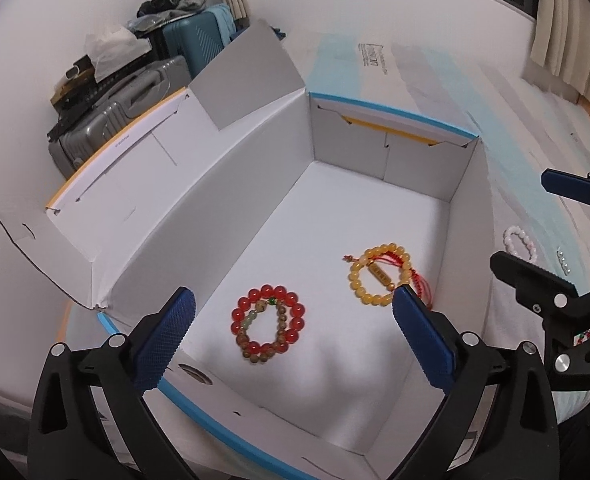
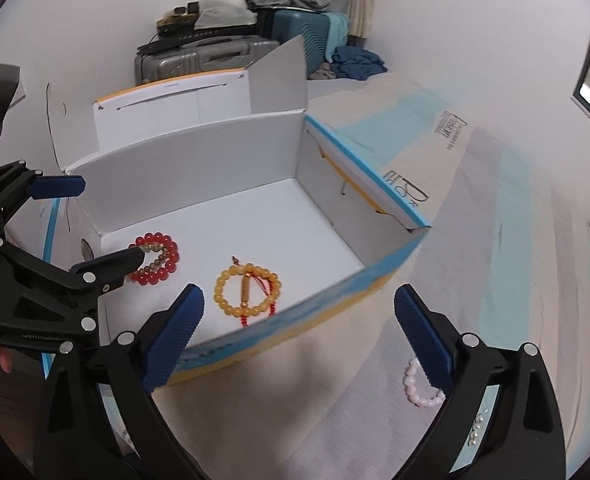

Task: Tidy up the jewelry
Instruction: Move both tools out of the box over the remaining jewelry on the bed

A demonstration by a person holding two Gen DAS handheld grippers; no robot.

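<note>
An open white cardboard box [image 1: 255, 184] [image 2: 199, 152] holds a red bead bracelet [image 1: 269, 323] [image 2: 160, 258] wound with a brown-green one, and a yellow bead bracelet [image 1: 379, 279] [image 2: 248, 290] with a red cord. My left gripper [image 1: 293, 312] is open and empty, hovering over the box's near end. My right gripper [image 2: 299, 312] is open and empty above the box's blue-edged side wall. A pink bead bracelet [image 1: 519, 245] [image 2: 417, 386] lies on the cloth outside the box, beside my right gripper's right finger [image 2: 423, 336].
The box stands on a pale striped cloth [image 2: 495, 240]. Its lid flap [image 1: 251, 76] stands up at the far side. A short strip of silver beads [image 1: 563, 259] [image 2: 477, 432] lies near the pink bracelet. Suitcases [image 1: 135, 92] with clutter stand against the wall.
</note>
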